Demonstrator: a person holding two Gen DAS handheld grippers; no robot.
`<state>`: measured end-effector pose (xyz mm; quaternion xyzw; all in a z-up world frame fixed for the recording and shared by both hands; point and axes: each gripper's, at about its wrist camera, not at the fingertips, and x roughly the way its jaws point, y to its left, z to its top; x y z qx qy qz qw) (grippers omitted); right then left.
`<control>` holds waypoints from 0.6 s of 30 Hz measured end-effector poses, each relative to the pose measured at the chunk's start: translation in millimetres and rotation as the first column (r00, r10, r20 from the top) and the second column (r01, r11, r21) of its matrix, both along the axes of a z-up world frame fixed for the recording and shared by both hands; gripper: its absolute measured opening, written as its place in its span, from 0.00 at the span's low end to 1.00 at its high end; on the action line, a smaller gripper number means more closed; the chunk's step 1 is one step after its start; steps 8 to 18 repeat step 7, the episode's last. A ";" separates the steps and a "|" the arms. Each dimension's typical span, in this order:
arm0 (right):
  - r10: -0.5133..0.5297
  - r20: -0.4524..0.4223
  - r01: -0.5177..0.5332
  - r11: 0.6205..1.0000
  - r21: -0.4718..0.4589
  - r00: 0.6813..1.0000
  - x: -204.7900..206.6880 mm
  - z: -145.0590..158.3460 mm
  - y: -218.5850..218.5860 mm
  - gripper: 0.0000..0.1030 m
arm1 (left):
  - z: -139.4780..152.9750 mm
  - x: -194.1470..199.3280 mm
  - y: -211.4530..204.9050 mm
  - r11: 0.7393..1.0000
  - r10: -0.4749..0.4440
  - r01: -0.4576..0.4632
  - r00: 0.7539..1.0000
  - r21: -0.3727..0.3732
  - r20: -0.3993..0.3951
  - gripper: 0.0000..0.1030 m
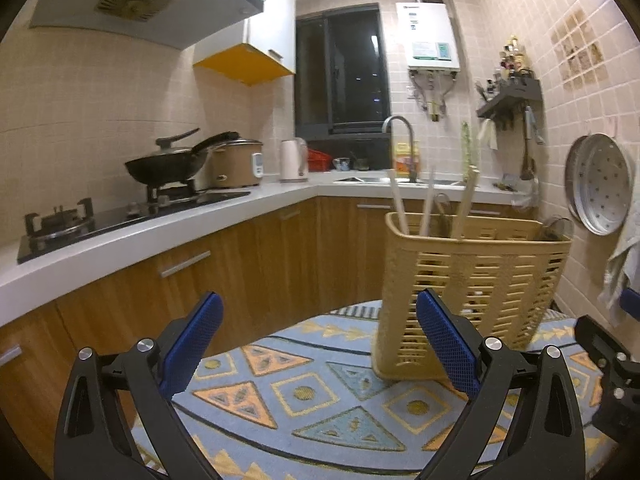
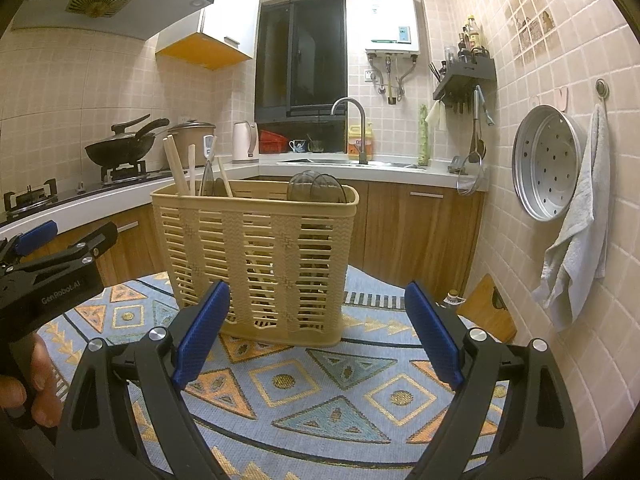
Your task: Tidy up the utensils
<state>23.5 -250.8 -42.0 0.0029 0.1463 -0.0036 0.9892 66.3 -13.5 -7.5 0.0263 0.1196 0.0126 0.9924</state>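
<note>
Hovering low over a blue woven cloth with orange and teal triangle patterns [image 2: 320, 392], the two grippers both stand released, their blue-padded jaws spread wide with nothing between them. The right gripper [image 2: 316, 334] points straight at a tall beige slatted plastic utensil basket [image 2: 260, 256], which stands upright on the cloth just beyond its fingertips, roughly centred between them. The left gripper [image 1: 320, 344] sits lower and to the side: from its view the same basket [image 1: 472, 280] rises ahead and to the right, just behind the right-hand pad. The left gripper's black body also shows at the left edge of the right wrist view, held in a bare hand [image 2: 36, 384].

Four pale wooden chopsticks [image 2: 178, 168] stick up from the basket's left end, leaning apart. Beside them stands one dark grey utensil handle [image 2: 208, 180]; at the basket's right end, one rounded dark wire-mesh skimmer head [image 2: 316, 188] shows above the rim.

Farther back, one black wok with a lid [image 2: 120, 146] sits on the stove on the white kitchen counter [image 2: 360, 172], and one round perforated metal steamer tray [image 2: 548, 164] hangs on the tiled wall.
</note>
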 end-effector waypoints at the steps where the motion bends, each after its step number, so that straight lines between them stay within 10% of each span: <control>1: 0.000 0.000 0.000 1.000 -0.001 1.000 0.0 -0.3 0.2 0.82 | 0.2 -0.1 -1.1 1.000 -0.010 0.010 1.000 0.000 -0.004 0.93; 18: -0.001 -0.003 0.001 1.000 -0.001 1.000 1.2 -0.2 0.0 0.82 | -1.1 1.9 -0.8 0.999 -0.031 0.031 0.999 -0.011 -0.025 0.93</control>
